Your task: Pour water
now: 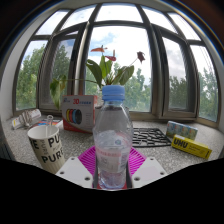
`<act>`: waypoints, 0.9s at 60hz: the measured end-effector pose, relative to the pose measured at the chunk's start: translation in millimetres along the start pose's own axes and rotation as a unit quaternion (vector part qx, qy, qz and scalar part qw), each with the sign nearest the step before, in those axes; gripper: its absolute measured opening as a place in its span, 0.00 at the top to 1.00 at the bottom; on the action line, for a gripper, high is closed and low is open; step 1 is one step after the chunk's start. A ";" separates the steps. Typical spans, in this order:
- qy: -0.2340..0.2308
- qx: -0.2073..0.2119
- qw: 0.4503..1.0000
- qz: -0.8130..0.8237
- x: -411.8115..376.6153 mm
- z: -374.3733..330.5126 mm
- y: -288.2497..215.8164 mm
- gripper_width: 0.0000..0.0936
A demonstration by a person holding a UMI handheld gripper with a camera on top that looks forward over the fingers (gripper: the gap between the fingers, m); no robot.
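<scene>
Holding a clear plastic water bottle [111,140] dead centre of the frame, blue cap [114,94] on top. My jaws [110,165] look closed on its lower body, a magenta pad pressing in from each side. Bottle reads upright.

Target is probably the white mug [46,147] with purple lettering, lower left of the frame, just beside the bottle on the desk [150,137].

Risks, my read:
- Cap looks still on. Tilt now and nothing pours; it needs to come off first.
- Thin plastic wall. Squeeze too hard once it's open and water burps out the neck.
- Smooth, round body; a fast tilt could let it rotate or slip in the pads.
- Mug sits close. Swinging left low could clip its rim and knock it over.

Room:
- Left: mug, then small clutter at the far left I can't identify.
- Behind the bottle: red box [80,110] and a potted plant [108,68] against the bay window [150,60].
- Right: dark patterned mat [152,136], yellow box [190,147] lower right.
- Most open space is straight up; lift first, then tip left over the mug.
</scene>
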State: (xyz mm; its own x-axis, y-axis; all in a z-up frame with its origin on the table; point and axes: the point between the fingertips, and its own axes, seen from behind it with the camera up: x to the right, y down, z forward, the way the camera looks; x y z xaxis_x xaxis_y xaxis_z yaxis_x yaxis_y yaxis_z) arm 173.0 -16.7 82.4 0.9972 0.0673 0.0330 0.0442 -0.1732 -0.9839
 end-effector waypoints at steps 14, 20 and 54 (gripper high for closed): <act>0.001 -0.058 0.998 0.033 3.9 -9.6 16.4 0.11; 0.020 -0.066 0.997 0.034 11.2 -38.4 10.2 0.09; 0.107 -0.093 0.990 0.007 -48.7 -341.4 -21.4 0.08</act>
State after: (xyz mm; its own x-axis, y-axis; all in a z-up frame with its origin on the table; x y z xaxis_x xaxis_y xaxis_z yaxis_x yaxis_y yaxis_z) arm 144.1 -351.7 161.9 0.9870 -0.1419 0.0755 0.0211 -0.3513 -0.9360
